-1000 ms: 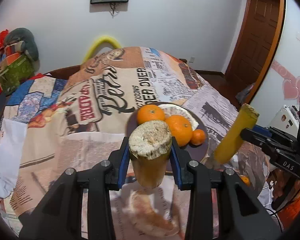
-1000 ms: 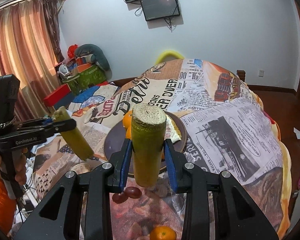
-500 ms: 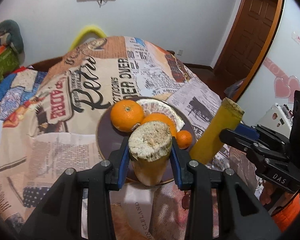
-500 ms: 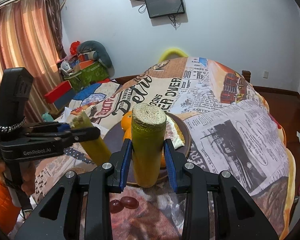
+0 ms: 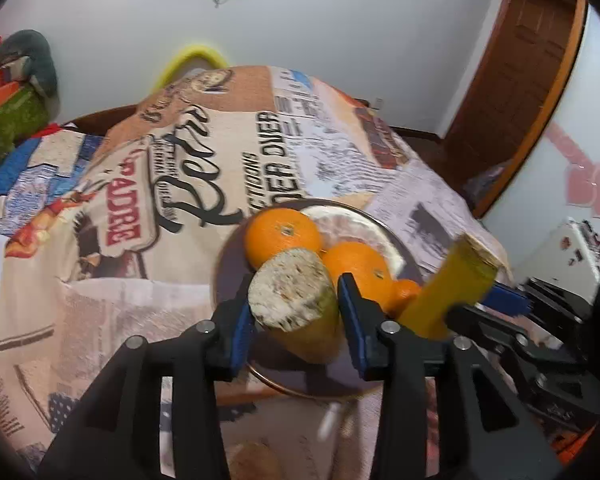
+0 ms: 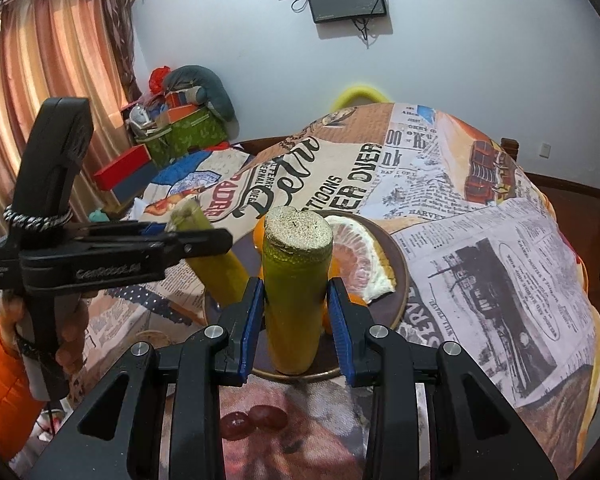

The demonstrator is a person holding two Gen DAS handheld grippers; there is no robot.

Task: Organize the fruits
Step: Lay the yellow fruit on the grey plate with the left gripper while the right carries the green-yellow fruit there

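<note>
My left gripper (image 5: pixel 298 326) is shut on a yellow-green sugarcane piece (image 5: pixel 296 302), held tilted over the near left part of the dark plate (image 5: pixel 228 264). My right gripper (image 6: pixel 296 314) is shut on a second sugarcane piece (image 6: pixel 296 280), held upright over the plate's near rim (image 6: pixel 400 304); this piece also shows in the left wrist view (image 5: pixel 448 284). On the plate lie two oranges (image 5: pixel 282 234), a small tangerine (image 5: pixel 406 290) and a pomelo slice (image 6: pixel 358 256). The left gripper and its cane show at left in the right wrist view (image 6: pixel 204 240).
The table wears a newspaper-print cloth (image 6: pixel 480 240). Two dark red grapes (image 6: pixel 252 420) lie on the cloth before the plate. A cluttered green box (image 6: pixel 180 132) and curtains stand at the left, a wooden door (image 5: pixel 512 80) at the right.
Both grippers have moved forward and lower with their cane pieces, now over the plate's near part. The left cane has tilted. The two grippers have come closer together.
</note>
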